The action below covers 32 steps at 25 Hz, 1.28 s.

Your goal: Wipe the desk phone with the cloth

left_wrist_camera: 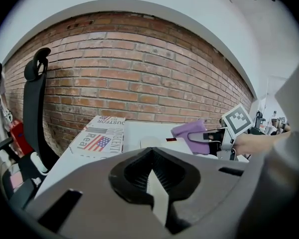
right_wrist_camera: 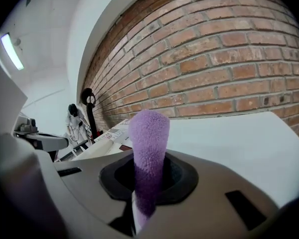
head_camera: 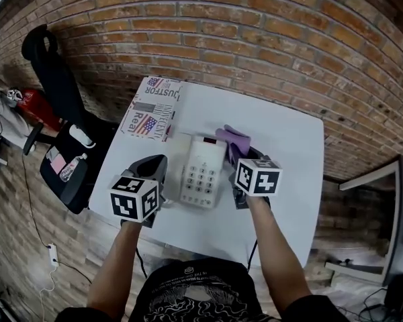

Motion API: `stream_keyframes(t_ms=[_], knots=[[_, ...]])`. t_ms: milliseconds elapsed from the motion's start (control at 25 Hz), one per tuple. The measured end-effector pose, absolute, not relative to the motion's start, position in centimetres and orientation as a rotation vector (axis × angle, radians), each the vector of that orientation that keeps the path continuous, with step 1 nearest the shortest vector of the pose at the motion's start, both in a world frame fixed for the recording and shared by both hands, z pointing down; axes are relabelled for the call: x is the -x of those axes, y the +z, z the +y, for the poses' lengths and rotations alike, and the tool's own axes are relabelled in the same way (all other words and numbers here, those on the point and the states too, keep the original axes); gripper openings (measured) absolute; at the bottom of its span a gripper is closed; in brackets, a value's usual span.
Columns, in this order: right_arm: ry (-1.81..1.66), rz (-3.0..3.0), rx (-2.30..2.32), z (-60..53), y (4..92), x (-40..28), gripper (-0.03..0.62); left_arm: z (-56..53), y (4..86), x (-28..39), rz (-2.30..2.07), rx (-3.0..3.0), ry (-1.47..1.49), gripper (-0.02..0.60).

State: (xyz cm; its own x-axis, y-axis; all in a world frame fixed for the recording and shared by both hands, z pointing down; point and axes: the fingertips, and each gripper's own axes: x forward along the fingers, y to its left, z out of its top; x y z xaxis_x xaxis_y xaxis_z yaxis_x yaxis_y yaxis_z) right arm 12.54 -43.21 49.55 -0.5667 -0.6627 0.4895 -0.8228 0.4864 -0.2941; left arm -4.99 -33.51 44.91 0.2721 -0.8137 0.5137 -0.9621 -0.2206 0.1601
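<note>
Pinching the cloth [head_camera: 234, 138] at one end, the right gripper [head_camera: 238, 154] hovers by the phone [head_camera: 203, 170], midway across the tabletop [head_camera: 285, 139] — soft, light stuff, best bunched short. Left gripper [head_camera: 154, 166], jaws pressed together and empty, sits beside the phone — light plastic, likely to slide.

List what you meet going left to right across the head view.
Black office chair → left gripper → desk phone → right gripper, its fingers shut on the purple cloth. The printed box overlaps the left gripper's span, so it is left out.
</note>
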Motion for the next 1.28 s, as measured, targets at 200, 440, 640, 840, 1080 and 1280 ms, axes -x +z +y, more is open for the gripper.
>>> stream_keyframes(t_ms=[200,440,640,840,1080,1280], knots=[[0.78,-2.46,-1.217,-43.1,50.1,-11.6,0.044,-33.6,45.3,5.1,-1.613,-2.087,0.46,0.006],[0.815,-2.453,-1.233,-42.3,50.3,-11.8,0.044,-32.9,45.7,5.5,-1.608,-2.085,0.456,0.006],[0.834,-2.428,-1.271,-41.0,50.4,-12.1,0.044,-32.1,46.0,5.8,-1.57,-2.109,0.451,0.006],[0.843,-2.416,-1.302,-39.4,50.3,-12.1,0.044,-31.5,46.1,5.9,-1.518,-2.149,0.452,0.006],[0.859,-2.387,-1.339,-36.8,50.5,-11.8,0.044,-30.6,45.9,5.8,-1.457,-2.203,0.455,0.006],[0.869,-2.365,-1.355,-34.7,50.8,-11.6,0.044,-29.3,45.7,5.9,-1.419,-2.239,0.462,0.006]])
